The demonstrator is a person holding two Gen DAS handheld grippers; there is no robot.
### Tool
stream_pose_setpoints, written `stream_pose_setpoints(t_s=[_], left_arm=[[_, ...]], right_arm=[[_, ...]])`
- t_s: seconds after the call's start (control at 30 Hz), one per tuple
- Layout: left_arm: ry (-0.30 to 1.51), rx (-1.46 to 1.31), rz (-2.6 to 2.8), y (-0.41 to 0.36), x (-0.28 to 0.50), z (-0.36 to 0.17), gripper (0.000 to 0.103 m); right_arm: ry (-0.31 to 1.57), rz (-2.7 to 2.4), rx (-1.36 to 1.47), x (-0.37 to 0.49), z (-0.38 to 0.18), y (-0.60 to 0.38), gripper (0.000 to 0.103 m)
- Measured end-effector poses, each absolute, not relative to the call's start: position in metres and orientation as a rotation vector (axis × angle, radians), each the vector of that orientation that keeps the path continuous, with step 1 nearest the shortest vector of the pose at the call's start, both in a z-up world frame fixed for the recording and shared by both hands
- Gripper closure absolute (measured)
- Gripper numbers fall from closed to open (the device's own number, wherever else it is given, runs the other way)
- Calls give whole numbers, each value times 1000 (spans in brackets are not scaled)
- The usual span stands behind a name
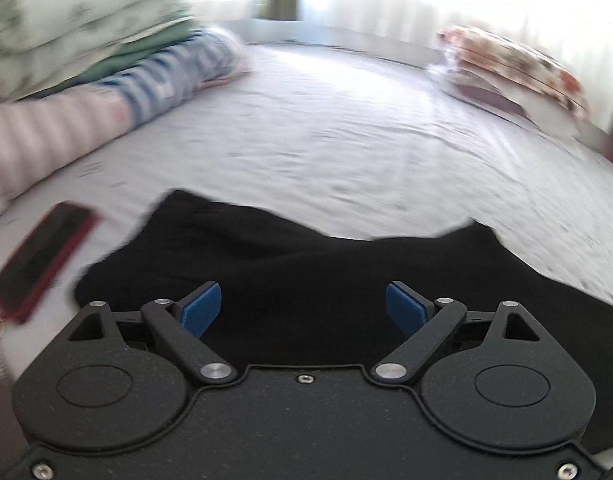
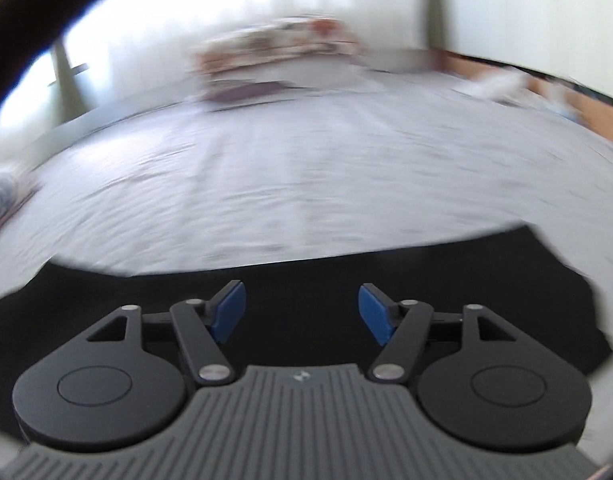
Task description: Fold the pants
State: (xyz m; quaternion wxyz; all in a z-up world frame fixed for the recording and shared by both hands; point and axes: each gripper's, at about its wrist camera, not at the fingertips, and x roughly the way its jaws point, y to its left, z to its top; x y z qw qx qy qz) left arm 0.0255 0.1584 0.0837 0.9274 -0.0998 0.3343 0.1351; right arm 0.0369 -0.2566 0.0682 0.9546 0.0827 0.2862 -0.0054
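Black pants [image 1: 306,264] lie on a pale bed sheet [image 1: 326,140], filling the near part of the left wrist view. My left gripper [image 1: 303,304] is open and empty just above them, blue pads wide apart. In the right wrist view the pants [image 2: 302,276] stretch across the lower frame. My right gripper [image 2: 302,308] is open and empty over them. Both views are blurred by motion.
A red-cased phone [image 1: 42,264] lies on the sheet left of the pants. Stacked bedding and a striped roll [image 1: 106,60] sit at the far left. A floral pillow [image 1: 518,68] lies at the far right, also seen in the right wrist view [image 2: 278,44]. A bright curtained window is behind.
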Motion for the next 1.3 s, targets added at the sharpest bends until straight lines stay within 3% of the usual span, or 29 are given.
stream_pose_setpoints(t_s=[0.33,0.5,0.6,0.67,0.77,1.1,1.3], left_arm=[[721,-116,131,94,49,51,13],[708,-5,160,85,47,33,13],[719,44,192,90,47,24,13],[728,36,209,97,48,19,14],[732,-1,223,109,48,16,12],[724,-32,264,122,55,22,10],[721,-119,345,151,63,31,10]], right_arm=[[592,227,21,33,37,-124,21],[599,227,-132,21,16,-113,20],[637,152,-168,15,0,-138,19],[646,114,-107,12,-6,-170,11],[679,-4,-8,7,-7,-224,9],[721,-475,153,-21,-11,-365,8],[709,-678,145,-24,-2,-386,10]])
